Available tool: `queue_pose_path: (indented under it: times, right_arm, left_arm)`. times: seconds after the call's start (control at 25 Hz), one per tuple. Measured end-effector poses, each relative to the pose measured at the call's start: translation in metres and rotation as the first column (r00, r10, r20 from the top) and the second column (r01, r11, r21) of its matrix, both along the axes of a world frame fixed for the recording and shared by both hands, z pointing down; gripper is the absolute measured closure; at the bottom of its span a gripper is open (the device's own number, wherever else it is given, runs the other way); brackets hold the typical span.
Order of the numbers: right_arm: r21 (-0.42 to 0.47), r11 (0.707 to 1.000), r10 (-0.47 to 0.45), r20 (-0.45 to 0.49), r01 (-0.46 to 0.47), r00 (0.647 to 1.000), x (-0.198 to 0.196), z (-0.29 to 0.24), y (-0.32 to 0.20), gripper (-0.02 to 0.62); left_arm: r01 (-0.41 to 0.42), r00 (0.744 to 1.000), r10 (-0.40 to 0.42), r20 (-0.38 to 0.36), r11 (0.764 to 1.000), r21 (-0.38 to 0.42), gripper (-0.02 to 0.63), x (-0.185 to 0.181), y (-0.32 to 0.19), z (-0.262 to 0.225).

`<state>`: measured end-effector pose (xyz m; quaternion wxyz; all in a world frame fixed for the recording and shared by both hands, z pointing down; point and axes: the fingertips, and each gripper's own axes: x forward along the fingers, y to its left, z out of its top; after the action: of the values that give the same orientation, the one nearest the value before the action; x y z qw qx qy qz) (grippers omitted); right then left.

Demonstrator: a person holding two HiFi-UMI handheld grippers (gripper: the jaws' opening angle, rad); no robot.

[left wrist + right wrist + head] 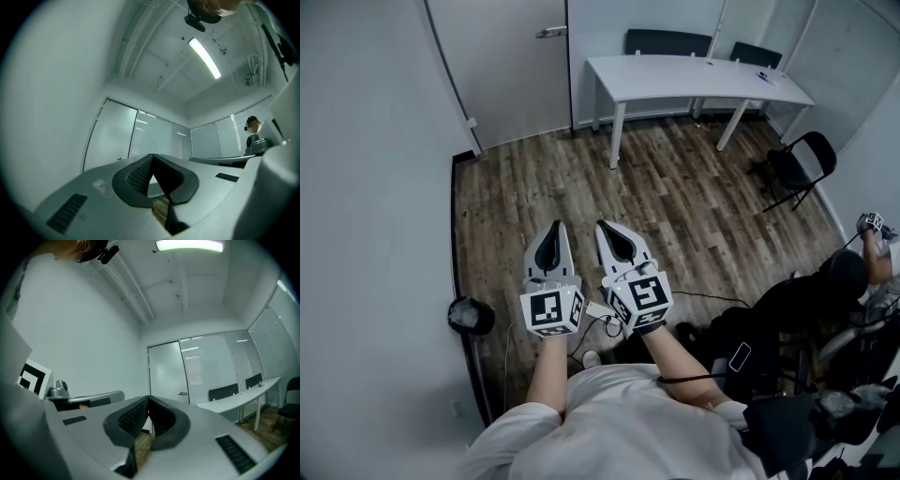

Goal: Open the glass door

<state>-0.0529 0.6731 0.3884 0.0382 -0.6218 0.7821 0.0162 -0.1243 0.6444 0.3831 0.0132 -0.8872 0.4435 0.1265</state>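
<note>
Head view, lower edge: the person's white shirt point(609, 422), with both bare forearms reaching forward from it.

Left gripper point(553, 230): the marker cube point(551, 312) sits at the wrist end and the jaws point away from the body. In the left gripper view the two dark pads meet at the tips, so the jaws are together with nothing between them.

Right gripper point(607, 230): it is just beside the left one and nearly parallel to it, tips apart from each other. Its marker cube point(642, 300) faces up. In the right gripper view the pads are also closed tip to tip and hold nothing.

Below both is a wood-look floor point(675, 197). A small dark round item point(471, 316) sits against the white wall point(366, 187) on the left; what it is cannot be made out. At the right edge a second person point(825, 291) in dark clothes sits low.

Farther out, a black folding chair point(802, 164) stands at the right. A long white table point(694, 80) stands against the far side with two dark chairs point(667, 41) behind it.

Glass door point(502, 66): frosted panel in the far left corner, left of the table, with its handle point(551, 32) on the right edge. It appears shut. Both grippers are well apart from it, with open floor between.
</note>
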Motion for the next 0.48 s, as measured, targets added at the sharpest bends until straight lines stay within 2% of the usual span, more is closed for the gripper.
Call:
queue_pose_path:
  times: [0.12, 0.24, 0.36, 0.48]
  right_arm:
    - [0.005, 0.999, -0.037, -0.006, 0.037, 0.999, 0.003, 0.001, -0.009, 0.591]
    - [0.035, 0.998, -0.055, -0.021, 0.056, 0.998, 0.03, -0.009, -0.03, 0.591]
    - [0.048, 0.997, -0.053, -0.027, 0.054, 0.998, 0.072, -0.011, -0.056, 0.591]
    - [0.043, 0.998, -0.049, -0.01, 0.049, 0.999, 0.114, -0.01, -0.085, 0.591]
  left_arm:
    - [-0.029, 0.999, 0.028, -0.026, 0.999, -0.042, 0.603, 0.01, -0.014, 0.006]
    - [-0.046, 0.995, 0.04, -0.096, 0.997, -0.068, 0.603, 0.031, -0.041, 0.003]
    - [-0.054, 0.992, 0.05, -0.113, 0.998, -0.028, 0.603, 0.059, -0.063, -0.002]
    - [-0.026, 0.997, 0.026, -0.074, 1.0, 0.007, 0.603, 0.092, -0.086, -0.007]
